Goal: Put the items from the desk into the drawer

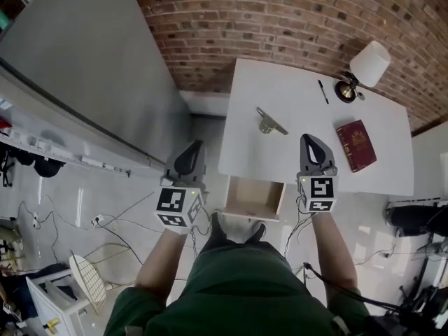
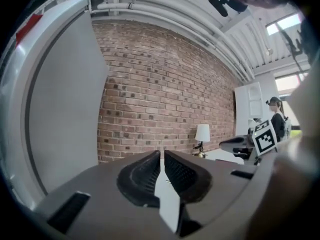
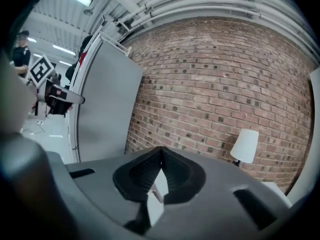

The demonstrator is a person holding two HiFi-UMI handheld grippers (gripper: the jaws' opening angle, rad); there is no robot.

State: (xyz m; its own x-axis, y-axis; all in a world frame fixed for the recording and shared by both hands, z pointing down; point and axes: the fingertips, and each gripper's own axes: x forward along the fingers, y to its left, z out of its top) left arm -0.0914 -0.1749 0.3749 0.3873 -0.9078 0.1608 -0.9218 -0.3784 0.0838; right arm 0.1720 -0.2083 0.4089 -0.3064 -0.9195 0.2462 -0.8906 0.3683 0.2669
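Note:
A white desk (image 1: 294,163) carries a silver metal stapler-like tool (image 1: 269,122), a black pen (image 1: 323,91) and a dark red book (image 1: 355,145). Under its front edge an empty wooden drawer (image 1: 253,197) stands pulled out. My left gripper (image 1: 192,148) hangs shut and empty left of the desk, off its front left corner. My right gripper (image 1: 310,141) is shut and empty over the desk's front edge, between the metal tool and the book. In the left gripper view my left gripper (image 2: 162,153) holds nothing, and the same goes for my right gripper (image 3: 160,150) in the right gripper view.
A white table lamp (image 1: 364,68) stands at the desk's back right corner, against the brick wall (image 1: 294,19). A grey partition panel (image 1: 91,75) runs along the left. Cables (image 1: 105,229) trail over the floor, and a white cart (image 1: 56,296) sits at bottom left.

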